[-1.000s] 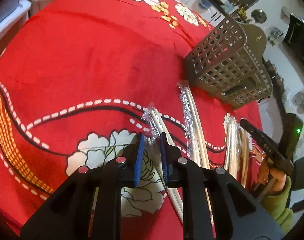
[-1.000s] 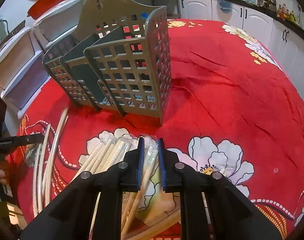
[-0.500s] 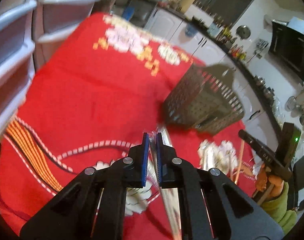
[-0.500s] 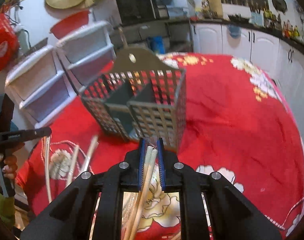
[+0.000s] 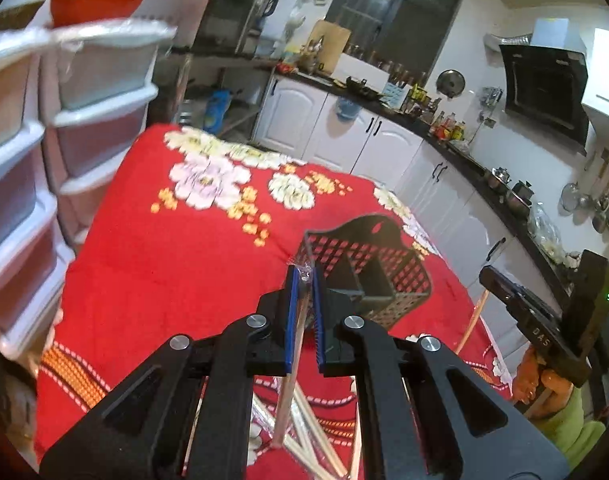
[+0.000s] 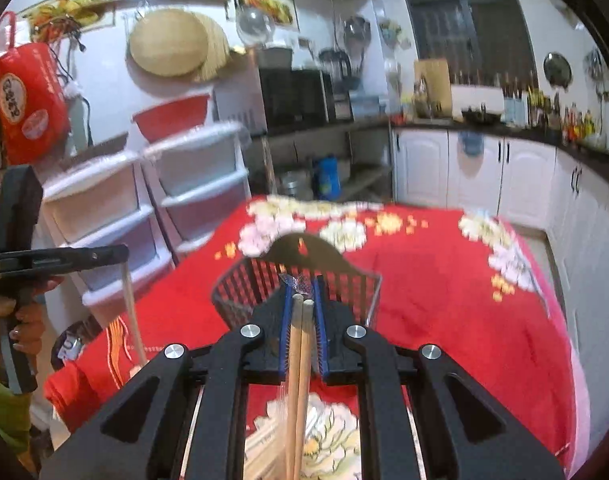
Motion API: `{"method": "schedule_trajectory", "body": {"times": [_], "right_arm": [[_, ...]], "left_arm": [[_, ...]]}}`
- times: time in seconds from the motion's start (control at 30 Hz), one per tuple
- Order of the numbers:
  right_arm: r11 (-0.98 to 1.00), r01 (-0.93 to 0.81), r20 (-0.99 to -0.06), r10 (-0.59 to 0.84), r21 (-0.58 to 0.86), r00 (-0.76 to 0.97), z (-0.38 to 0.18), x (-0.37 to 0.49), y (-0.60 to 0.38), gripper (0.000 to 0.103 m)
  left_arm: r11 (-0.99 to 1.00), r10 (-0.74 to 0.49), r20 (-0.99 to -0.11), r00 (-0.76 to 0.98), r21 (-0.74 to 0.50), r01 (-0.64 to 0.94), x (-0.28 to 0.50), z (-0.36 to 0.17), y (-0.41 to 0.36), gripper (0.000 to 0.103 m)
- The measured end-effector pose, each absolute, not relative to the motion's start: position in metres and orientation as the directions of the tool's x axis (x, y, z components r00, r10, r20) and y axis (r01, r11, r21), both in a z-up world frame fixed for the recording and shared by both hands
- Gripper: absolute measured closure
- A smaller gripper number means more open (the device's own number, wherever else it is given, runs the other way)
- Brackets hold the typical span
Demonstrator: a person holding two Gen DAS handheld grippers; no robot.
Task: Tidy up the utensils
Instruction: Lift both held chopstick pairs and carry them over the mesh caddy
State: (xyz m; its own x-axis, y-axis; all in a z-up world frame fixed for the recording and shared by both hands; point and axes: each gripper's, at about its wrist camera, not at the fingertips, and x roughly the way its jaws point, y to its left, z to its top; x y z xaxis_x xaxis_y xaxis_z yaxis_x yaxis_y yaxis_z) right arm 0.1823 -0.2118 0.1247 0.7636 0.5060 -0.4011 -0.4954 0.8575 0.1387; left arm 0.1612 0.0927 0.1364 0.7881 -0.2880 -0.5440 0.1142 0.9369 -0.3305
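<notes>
Wooden chopsticks (image 6: 298,344) in glossy clear wrap, a matt plastic lattice caddy (image 5: 368,272), soft red cloth (image 5: 176,272)

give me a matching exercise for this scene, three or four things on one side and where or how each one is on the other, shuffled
Things:
1. left gripper
2. right gripper
3. utensil caddy
4. red basin

States or places:
a. standing on the red floral tablecloth, compartments empty as far as visible
b. on top of the plastic drawer unit
c. shut on a wrapped pair of chopsticks seen side by side
d. shut on a single thin wrapped chopstick

Pairs: 1-d, 2-c, 3-a, 4-b
</notes>
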Motion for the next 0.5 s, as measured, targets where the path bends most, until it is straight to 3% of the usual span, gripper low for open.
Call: {"method": "schedule_trajectory", "body": {"times": [0.5], "right_arm": [[0.866,-0.488,-0.248,0.500,0.110,0.830,0.184,0.185,-0.214,0.093]], "left_arm": [[0.948,-0.297,-0.418,0.858,-0.239,0.212,0.170,0.212,0.059,0.101]]}}
